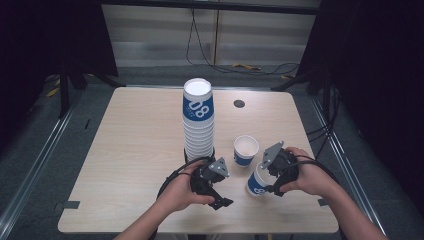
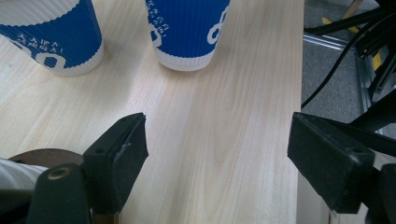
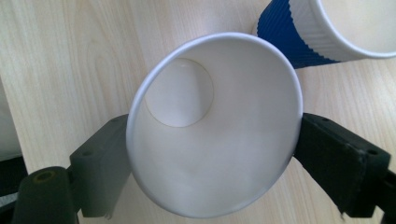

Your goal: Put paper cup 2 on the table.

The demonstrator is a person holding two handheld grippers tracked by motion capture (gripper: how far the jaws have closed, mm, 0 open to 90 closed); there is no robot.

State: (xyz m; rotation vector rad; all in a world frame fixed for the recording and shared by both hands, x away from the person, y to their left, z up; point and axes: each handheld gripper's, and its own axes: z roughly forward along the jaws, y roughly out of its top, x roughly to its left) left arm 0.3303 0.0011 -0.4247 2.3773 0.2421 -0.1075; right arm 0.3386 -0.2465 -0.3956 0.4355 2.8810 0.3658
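On the pale wooden table, a tall stack of blue-and-white ribbed paper cups stood near the middle, with two single cups of the same kind set out to its right. One loose cup stood upright by itself, just beyond the right gripper. The other cup sat between that gripper's jaws, which pressed on its two sides just under the rim; its white inside and round bottom faced the right gripper's camera, and in the high view it stood on or very close to the tabletop, slightly tilted. The left gripper lay low beside the foot of the stack, jaws spread wide with nothing but bare wood between them, and both single cups stood ahead of it.

Judging by this layout, the work was unstacking cups and lining them up on the table. One cup looked placed, a second was gripped and about to be let go or adjusted, and most of the stack was left to deal out. The left gripper seemed free to steady the stack for the next pull.
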